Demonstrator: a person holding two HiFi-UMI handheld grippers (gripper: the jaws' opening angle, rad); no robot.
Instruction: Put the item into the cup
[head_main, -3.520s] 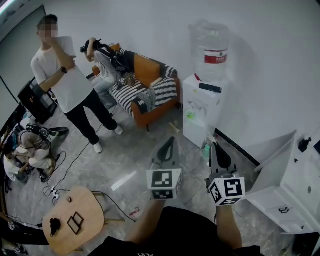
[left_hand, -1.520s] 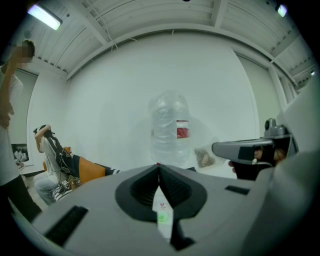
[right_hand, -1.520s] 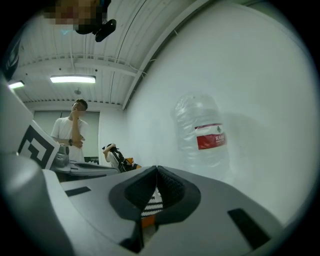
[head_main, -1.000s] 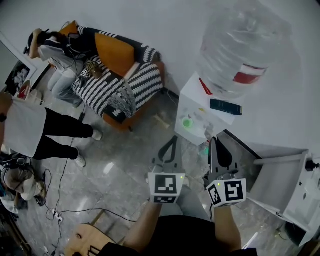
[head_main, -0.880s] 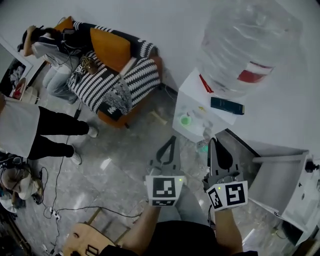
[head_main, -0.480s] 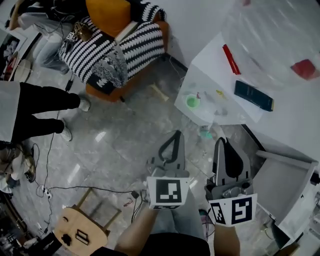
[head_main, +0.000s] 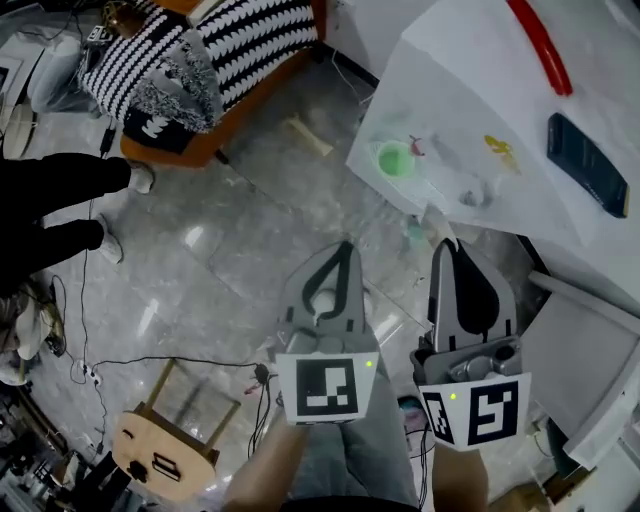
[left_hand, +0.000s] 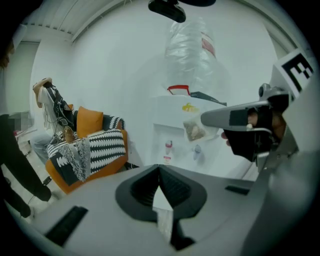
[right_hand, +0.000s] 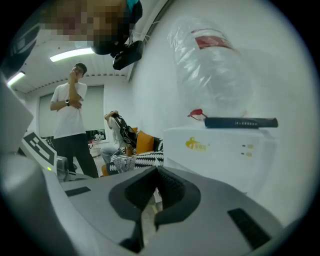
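A white water dispenser (head_main: 470, 110) stands ahead of me, with a green cup (head_main: 393, 160) on its front ledge. A small clear bag of brownish stuff (left_hand: 194, 131) hangs on its front, above the red and blue taps. My left gripper (head_main: 345, 246) is shut and holds nothing, short of the dispenser and over the floor. My right gripper (head_main: 446, 246) hangs beside it, also shut and empty. In the left gripper view the jaws (left_hand: 159, 169) meet at the tips; the right gripper view shows its jaws (right_hand: 157, 171) closed the same way.
A dark phone (head_main: 588, 165) and a red item (head_main: 540, 45) lie on the dispenser's top beside the big water bottle (right_hand: 215, 65). An orange sofa with a striped blanket (head_main: 200, 60) is at far left. A wooden stool (head_main: 160, 455), floor cables and a person's legs (head_main: 60, 200) are at left; a white cabinet (head_main: 580, 350) at right.
The view has closed in on the dispenser and tipped further down. Both grippers came forward toward it, side by side, and stayed shut.
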